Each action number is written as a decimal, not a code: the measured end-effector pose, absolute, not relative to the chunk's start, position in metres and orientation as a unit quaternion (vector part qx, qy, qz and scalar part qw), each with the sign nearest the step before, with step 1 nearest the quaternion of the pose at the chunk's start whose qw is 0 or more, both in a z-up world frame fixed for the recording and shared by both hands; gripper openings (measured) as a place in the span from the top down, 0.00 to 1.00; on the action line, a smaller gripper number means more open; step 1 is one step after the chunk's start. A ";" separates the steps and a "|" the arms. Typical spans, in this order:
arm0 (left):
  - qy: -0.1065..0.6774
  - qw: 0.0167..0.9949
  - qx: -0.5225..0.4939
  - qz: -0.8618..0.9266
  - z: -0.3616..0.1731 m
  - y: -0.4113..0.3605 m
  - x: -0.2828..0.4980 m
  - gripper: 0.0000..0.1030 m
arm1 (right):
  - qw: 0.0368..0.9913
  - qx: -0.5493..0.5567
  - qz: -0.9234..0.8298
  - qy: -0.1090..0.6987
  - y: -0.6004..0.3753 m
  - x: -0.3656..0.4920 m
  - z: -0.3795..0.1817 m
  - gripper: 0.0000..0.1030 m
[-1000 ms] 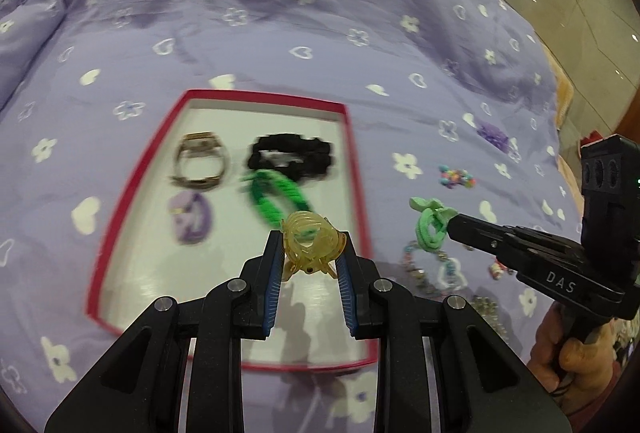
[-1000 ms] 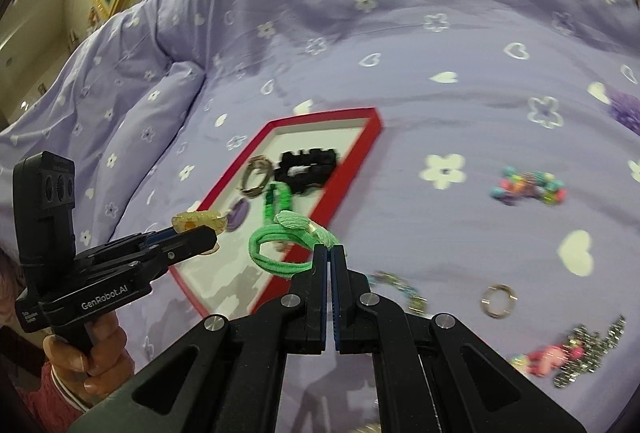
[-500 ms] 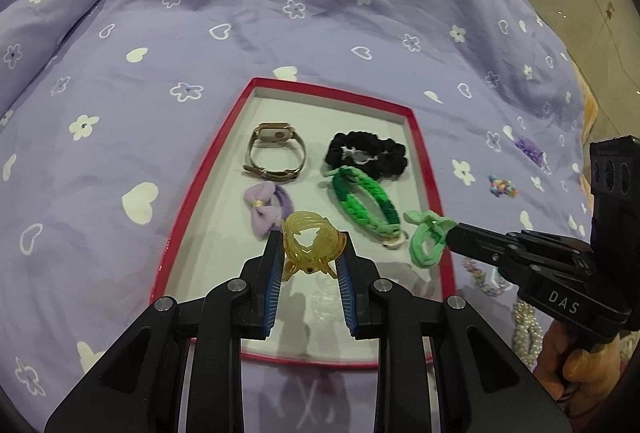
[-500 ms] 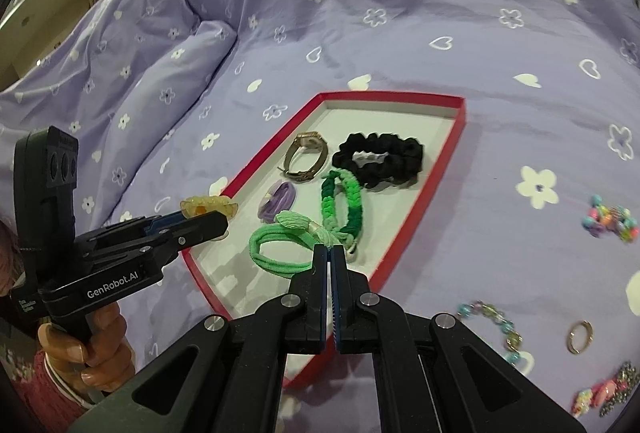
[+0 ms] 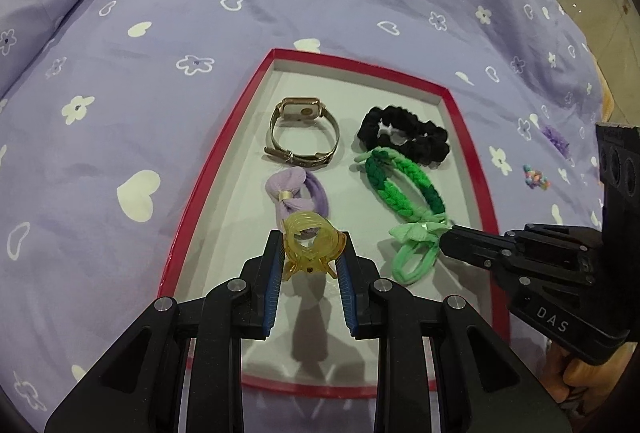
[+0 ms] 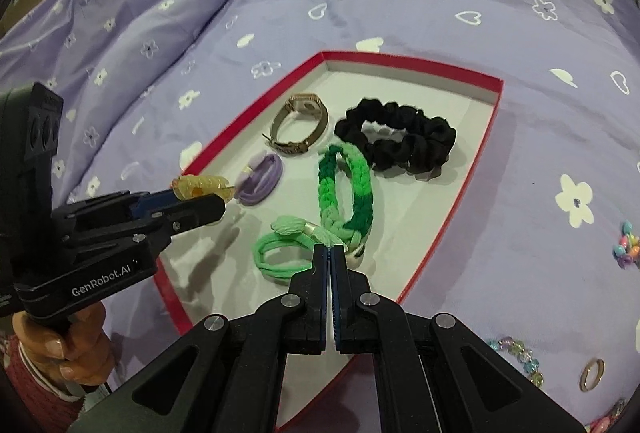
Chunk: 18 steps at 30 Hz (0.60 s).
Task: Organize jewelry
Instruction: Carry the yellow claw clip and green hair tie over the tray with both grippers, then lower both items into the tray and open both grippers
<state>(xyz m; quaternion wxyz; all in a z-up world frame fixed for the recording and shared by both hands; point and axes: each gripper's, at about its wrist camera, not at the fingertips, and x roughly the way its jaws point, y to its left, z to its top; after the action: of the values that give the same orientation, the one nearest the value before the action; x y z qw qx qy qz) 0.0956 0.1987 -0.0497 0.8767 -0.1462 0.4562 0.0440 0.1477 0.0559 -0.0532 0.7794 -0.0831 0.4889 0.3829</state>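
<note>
left claw [image 5: 310, 265] pinching yellow hair clip [image 5: 311, 243] above red tray [image 5: 224, 149], just at 6 o'clock of purple hair tie [image 5: 298, 195] | right claw [image 6: 331, 257] pressed together on light green hair tie [image 6: 282, 253], at 6 o'clock of braided green bracelet [image 6: 346, 193] | advice: lower each onto bare tray floor, then release slowly, not touching neighbours

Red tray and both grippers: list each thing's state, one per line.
left gripper: shut on yellow claw clip
right gripper: shut on light green hair tie
gold watch: lying in red tray
black scrunchie: in tray
braided green band: in tray
lilac hair tie: in tray
</note>
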 end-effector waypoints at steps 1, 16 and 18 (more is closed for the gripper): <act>0.459 0.875 -0.146 0.043 -0.052 0.199 0.097 0.77 | 0.779 -0.088 0.383 0.490 0.057 0.148 -0.055 0.99; 0.467 0.870 -0.152 0.044 -0.063 0.200 0.097 0.77 | 0.772 -0.083 0.394 0.492 0.060 0.148 -0.054 0.92; 0.468 0.869 -0.153 0.045 -0.062 0.200 0.097 0.76 | 0.773 -0.081 0.394 0.491 0.057 0.147 -0.053 0.91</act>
<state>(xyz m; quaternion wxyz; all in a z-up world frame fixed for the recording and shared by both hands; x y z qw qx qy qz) 0.0968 0.1998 -0.0624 0.8690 -0.1528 0.4684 0.0449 0.1465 0.0567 -0.0525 0.7730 -0.0805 0.4909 0.3938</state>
